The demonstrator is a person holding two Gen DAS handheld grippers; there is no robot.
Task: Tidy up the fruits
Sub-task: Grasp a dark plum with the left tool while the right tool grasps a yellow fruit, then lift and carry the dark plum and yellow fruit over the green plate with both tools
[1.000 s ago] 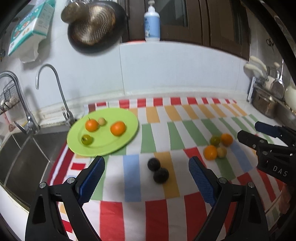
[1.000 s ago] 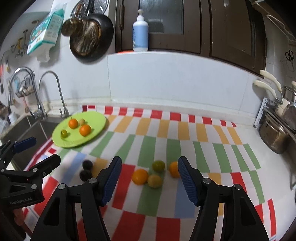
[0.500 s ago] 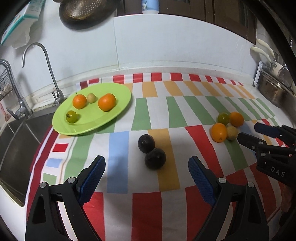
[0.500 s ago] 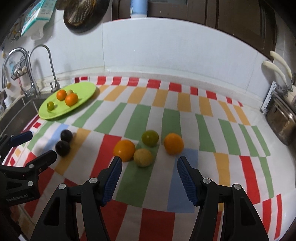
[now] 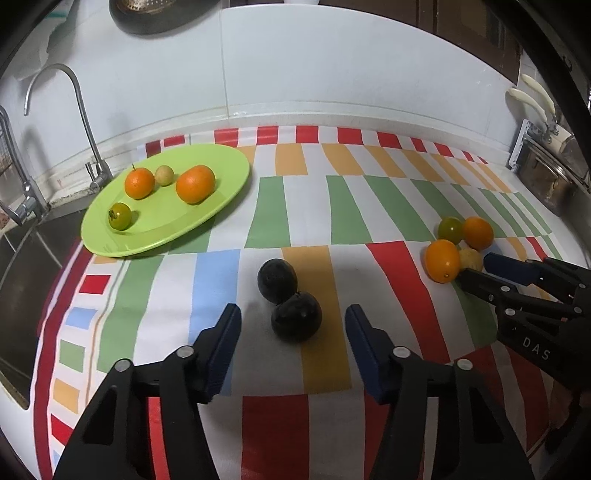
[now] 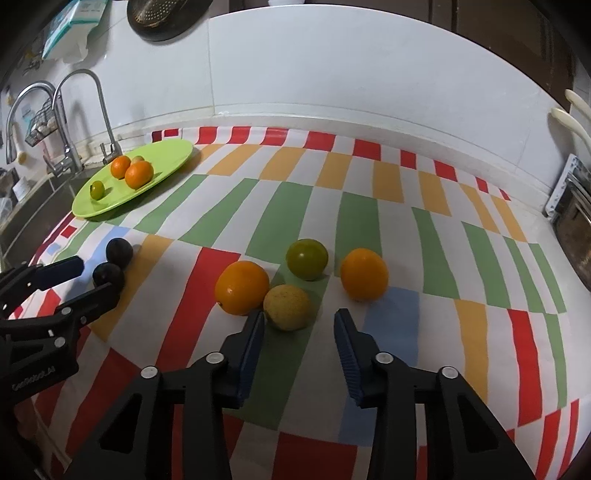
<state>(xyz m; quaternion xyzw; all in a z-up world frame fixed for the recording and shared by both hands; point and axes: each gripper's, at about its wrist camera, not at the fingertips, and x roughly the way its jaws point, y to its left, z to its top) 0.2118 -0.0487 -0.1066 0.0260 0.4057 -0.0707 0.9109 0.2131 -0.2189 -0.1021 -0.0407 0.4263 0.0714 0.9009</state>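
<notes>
The left gripper [image 5: 293, 317] is held low over the striped cloth on the table [image 5: 354, 218]. Its fingers have just been narrowing, a near black round fruit [image 5: 296, 316] lying between them untouched. The right gripper [image 6: 299, 323] is likewise narrowed, unclosed, just beside a pale yellow fruit [image 6: 287, 306]. A lime-green round plate [image 5: 221, 192] of citrus is seen well beyond the black fruit.

Home kitchen: steel sink [image 5: 26, 280] with two gooseneck taps [image 6: 79, 110], white tiled backsplash [image 5: 332, 66], colander [image 6: 162, 14] hung on wall, dark cabinets [image 5: 476, 26], striped cloth [image 6: 369, 221] over counter, fruit plate [image 5: 207, 206].
</notes>
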